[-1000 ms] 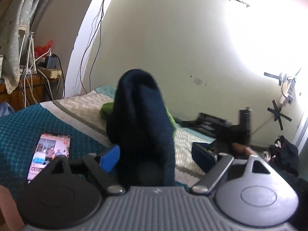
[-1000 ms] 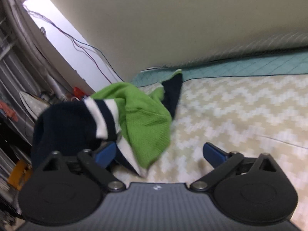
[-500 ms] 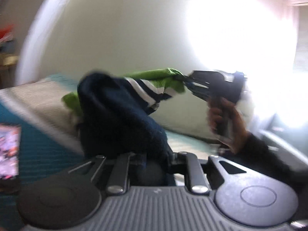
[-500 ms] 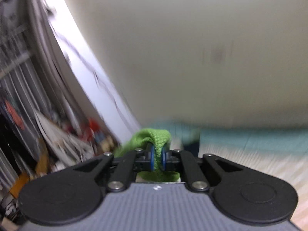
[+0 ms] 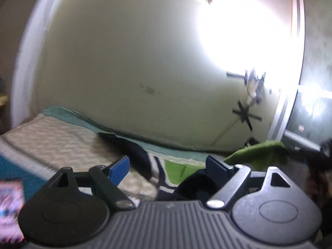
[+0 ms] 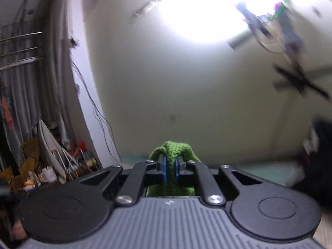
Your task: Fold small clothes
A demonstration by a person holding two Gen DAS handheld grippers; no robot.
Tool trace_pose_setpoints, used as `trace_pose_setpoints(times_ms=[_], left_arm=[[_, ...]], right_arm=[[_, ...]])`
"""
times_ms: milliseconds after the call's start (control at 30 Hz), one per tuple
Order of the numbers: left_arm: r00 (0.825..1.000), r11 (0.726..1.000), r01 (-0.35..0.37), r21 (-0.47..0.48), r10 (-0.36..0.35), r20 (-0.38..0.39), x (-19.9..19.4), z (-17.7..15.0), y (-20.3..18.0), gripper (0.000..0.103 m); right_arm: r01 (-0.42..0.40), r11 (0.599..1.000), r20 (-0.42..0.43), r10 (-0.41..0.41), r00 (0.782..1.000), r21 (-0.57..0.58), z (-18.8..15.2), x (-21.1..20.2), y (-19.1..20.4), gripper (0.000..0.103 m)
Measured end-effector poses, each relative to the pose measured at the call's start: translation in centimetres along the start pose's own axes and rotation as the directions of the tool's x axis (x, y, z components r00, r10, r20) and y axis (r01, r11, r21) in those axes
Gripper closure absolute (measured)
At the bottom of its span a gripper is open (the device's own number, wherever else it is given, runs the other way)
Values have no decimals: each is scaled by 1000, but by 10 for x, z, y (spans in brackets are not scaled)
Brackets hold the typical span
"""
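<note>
The garment [image 6: 173,151] is being spread: its green edge is being pinched by the right tool [image 6: 170,171], while the left tool [image 5: 166,166] is being opened wide, empty. Next, a regrasp seems needed.

1. The left claw [image 5: 167,167] is matt black plastic with a ribbed grey housing, smooth blue pads [image 5: 119,169] and shiny metal rivets.
2. The right claw [image 6: 170,171] has the same matt black plastic, ribbed grey body and bright metal rivets.
3. The garment [image 6: 174,151] is chunky green knit, rough and matt; in the left view its navy part [image 5: 137,155] looks soft and dull.
4. The bed cover [image 5: 54,137] is quilted cloth with a woven zigzag, matt.
5. The wall [image 5: 124,62] is smooth painted plaster, glaring where light strikes.
6. The phone [image 5: 10,207] screen is glossy.
</note>
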State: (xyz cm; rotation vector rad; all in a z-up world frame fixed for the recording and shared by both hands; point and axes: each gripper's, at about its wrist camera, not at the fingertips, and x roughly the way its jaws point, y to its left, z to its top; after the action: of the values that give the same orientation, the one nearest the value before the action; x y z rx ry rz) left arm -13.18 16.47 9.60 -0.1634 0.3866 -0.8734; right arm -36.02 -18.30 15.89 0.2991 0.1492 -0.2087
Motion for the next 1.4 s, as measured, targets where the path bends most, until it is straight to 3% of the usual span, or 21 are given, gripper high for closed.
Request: trace_pose_setpoints(times_ms=[100, 200, 267, 333, 433, 467, 567, 667, 733, 833, 900, 967, 1033, 1067, 1100, 1133, 1200, 1233, 1267, 1300, 1400], left_arm=[[995, 1000, 9, -1, -9, -98, 64, 12, -3, 5], [975, 998, -50, 23, 54, -217, 139, 24, 0, 5], [945, 995, -95, 42, 104, -310, 196, 21, 7, 5], [890, 987, -146, 63, 159, -427, 252, 12, 12, 9], [818, 987, -158, 27, 146, -556, 302, -10, 18, 56], [800, 986, -161, 29, 148, -582, 312, -18, 17, 74], [811, 981, -170, 97, 195, -552, 315, -23, 8, 93], [865, 990, -141, -5, 121, -488, 289, 2, 17, 94], [906, 988, -123, -93, 74, -418, 266, 29, 29, 94], [968, 982, -92, -163, 50, -247, 214, 76, 42, 94], [990, 979, -120, -166, 105, -96, 182, 103, 49, 95], [976, 963, -208, -171, 216, 25, 166, 121, 53, 98], [942, 934, -320, -155, 332, 54, 172, 130, 57, 94], [929, 921, -364, -141, 370, 22, 181, 128, 61, 85], [916, 906, -400, -135, 399, -38, 189, 122, 67, 79], [910, 900, -412, -140, 401, -103, 194, 109, 75, 79], [924, 920, -368, -133, 346, -164, 179, 76, 85, 74], [927, 931, -348, -110, 324, -190, 167, 54, 88, 68], [925, 938, -334, -89, 308, -224, 155, 31, 91, 49], [921, 944, -320, -82, 290, -262, 144, 10, 95, 42], [907, 966, -235, -109, 177, -382, 114, -40, 101, 41]], right_arm=[[8, 994, -37, -4, 999, 111, -50, -30, -21, 99], [10, 977, -46, 0, 999, 213, -88, -64, -33, 99], [19, 967, -59, -5, 998, 253, -106, -76, -36, 98], [69, 971, -79, -53, 995, 228, -114, -84, -32, 75], [149, 971, -77, -137, 988, 187, -115, -90, -30, 29], [157, 970, -57, -148, 987, 188, -116, -95, -33, 28], [143, 970, -45, -137, 990, 196, -115, -96, -37, 28], [146, 970, -110, -126, 986, 193, -119, -77, -46, 31], [134, 975, -171, -103, 980, 180, -116, -57, -49, 101], [186, 978, -128, -173, 977, 96, -82, -42, -41, 103], [183, 982, -55, -180, 982, 51, -46, -31, -35, 103], [205, 979, 9, -205, 979, -14, -11, -12, -29, 103], [240, 969, 70, -235, 969, -58, 26, 23, -27, 94], [272, 960, 83, -266, 960, -60, 44, 50, -31, 84], [308, 948, 81, -302, 950, -77, 56, 77, -37, 44], [348, 932, 64, -343, 937, -100, 63, 100, -43, 35], [450, 887, 33, -449, 893, -104, 58, 129, -57, 37], [437, 896, -8, -439, 899, -75, 49, 128, -63, 38], [383, 923, -37, -384, 923, -32, 37, 119, -68, 37], [325, 946, -53, -324, 944, 6, 23, 105, -72, 36], [291, 956, -112, -286, 952, 26, -23, 69, -80, 31]])
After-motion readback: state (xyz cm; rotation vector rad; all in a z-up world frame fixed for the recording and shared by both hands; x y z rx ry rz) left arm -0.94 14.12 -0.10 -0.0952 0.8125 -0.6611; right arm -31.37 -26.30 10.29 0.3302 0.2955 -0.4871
